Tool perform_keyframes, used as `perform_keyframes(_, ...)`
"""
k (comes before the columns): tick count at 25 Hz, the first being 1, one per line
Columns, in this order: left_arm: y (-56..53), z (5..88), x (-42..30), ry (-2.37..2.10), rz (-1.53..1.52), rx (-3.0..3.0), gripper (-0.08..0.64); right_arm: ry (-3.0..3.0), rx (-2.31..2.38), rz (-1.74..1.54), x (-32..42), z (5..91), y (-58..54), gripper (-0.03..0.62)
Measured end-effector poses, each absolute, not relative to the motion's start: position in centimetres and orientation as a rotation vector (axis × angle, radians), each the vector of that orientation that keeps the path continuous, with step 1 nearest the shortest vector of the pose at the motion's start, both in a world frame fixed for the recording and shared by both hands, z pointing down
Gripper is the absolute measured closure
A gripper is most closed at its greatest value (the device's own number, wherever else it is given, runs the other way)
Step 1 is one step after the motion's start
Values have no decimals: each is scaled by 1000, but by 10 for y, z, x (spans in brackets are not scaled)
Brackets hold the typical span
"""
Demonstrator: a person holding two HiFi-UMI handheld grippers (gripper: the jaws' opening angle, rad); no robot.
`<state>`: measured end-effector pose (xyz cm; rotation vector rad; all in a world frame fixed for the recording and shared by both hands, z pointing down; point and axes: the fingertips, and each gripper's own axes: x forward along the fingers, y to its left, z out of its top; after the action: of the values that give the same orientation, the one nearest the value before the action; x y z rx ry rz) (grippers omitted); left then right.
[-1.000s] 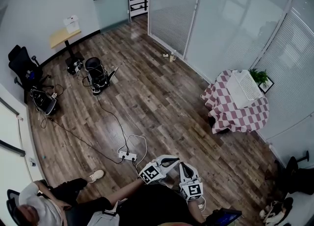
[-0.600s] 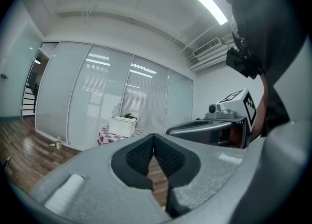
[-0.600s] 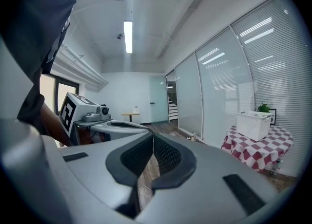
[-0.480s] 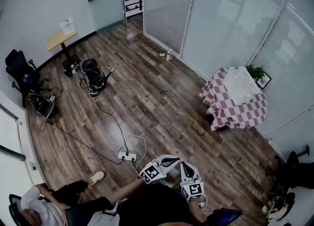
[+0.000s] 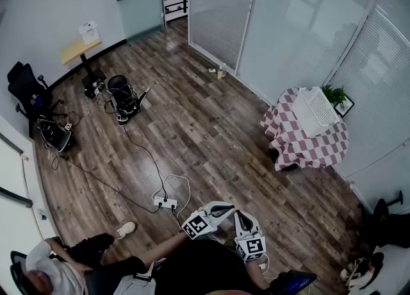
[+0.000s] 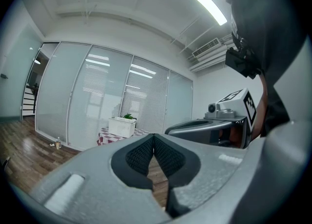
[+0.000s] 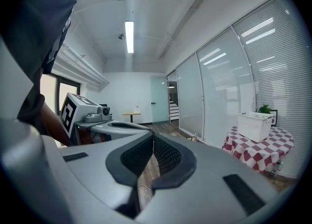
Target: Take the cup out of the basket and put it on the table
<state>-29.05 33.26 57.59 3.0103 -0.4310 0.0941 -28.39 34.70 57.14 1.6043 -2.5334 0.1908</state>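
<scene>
- Floor [image 5: 211, 133]: dark glossy wood planks across the whole room.
- Far side: frosted glass partitions [image 5: 301, 24] with slatted blinds.
- Left wall plain and pale; small yellow table [image 5: 80, 49] against it, black office chair [image 5: 25, 85] nearby.
- White power strip [image 5: 165, 202] on the floor, cable trailing off.
- Ceiling strip light [image 7: 129, 36] lit.

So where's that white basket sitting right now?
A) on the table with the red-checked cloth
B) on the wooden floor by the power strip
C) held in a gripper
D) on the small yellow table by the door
A: the white basket rests on top of the checked-cloth table, next to the green plant by the glass wall.
</scene>
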Motion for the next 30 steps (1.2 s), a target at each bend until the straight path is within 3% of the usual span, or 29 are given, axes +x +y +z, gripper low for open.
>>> perform_keyframes(9, 336, 574, -291, -442, 108, 3011, 554, -2512, 1619, 164, -280, 568, 349, 580)
perform_keyframes(16, 314, 561, -302, -454, 100, 3003, 554, -2432, 1598, 335, -286, 575, 337, 580)
perform_keyframes(21, 311, 564, -262, -465, 108, 2995, 554, -2519, 1633, 140, -248, 555, 322, 580)
perform_keyframes(30, 289, 575, -195, -356, 173, 2989, 554, -2455, 1731, 182, -174, 563, 300, 580)
